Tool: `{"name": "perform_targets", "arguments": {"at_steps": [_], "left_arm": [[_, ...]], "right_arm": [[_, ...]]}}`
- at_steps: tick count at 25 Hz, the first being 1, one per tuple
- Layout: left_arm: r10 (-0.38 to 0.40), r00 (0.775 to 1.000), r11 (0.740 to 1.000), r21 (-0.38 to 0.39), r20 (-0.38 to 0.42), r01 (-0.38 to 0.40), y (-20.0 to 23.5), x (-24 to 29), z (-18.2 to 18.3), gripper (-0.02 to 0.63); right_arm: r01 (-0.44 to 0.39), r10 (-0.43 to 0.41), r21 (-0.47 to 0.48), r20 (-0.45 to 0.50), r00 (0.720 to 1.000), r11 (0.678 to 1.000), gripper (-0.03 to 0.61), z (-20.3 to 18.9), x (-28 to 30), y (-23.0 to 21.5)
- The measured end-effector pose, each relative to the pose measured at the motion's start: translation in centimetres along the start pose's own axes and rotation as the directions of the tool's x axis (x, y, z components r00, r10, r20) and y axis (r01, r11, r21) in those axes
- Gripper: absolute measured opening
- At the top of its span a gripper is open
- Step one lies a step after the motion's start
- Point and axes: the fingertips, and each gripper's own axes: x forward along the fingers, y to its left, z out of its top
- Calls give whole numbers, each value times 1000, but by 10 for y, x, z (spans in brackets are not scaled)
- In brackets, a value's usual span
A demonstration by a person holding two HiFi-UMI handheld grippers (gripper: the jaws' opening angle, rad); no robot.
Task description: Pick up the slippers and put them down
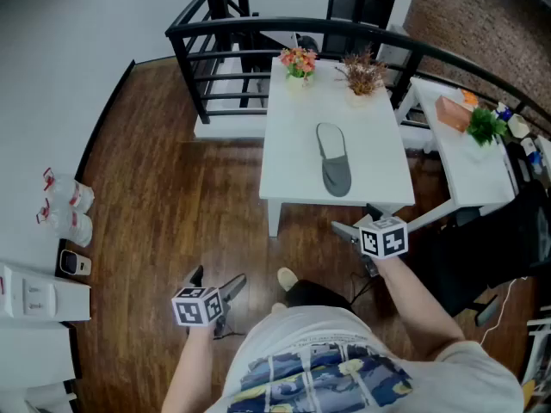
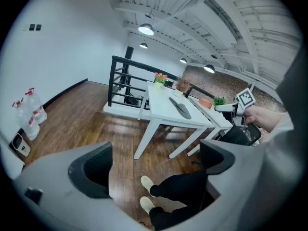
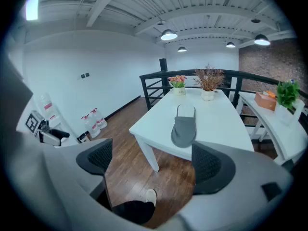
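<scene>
Slipper (image 1: 334,169) lying lengthwise on white table (image 1: 288,136) at upper centre of frame, grey toe pointing down-frame; left gripper (image 1: 217,280) hanging at lower left, jaws standing apart and gripping nothing; right gripper (image 1: 355,220) hovering just below table's near edge, jaws likewise gaping empty

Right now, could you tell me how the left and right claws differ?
The left claw hangs over the floor, back from the table; the right claw is by the table's near edge. The right claw frames the slipper; the left claw, the person's legs. Both are open, empty.
</scene>
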Motion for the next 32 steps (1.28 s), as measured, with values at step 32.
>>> {"name": "perform_targets", "arguments": {"at_steps": [32], "left_arm": [[206,978,969,-147,28,-200,46,5,63,563]], "right_arm": [[43,-65,-83,-274,960,996,472,93,256,-130]]}}
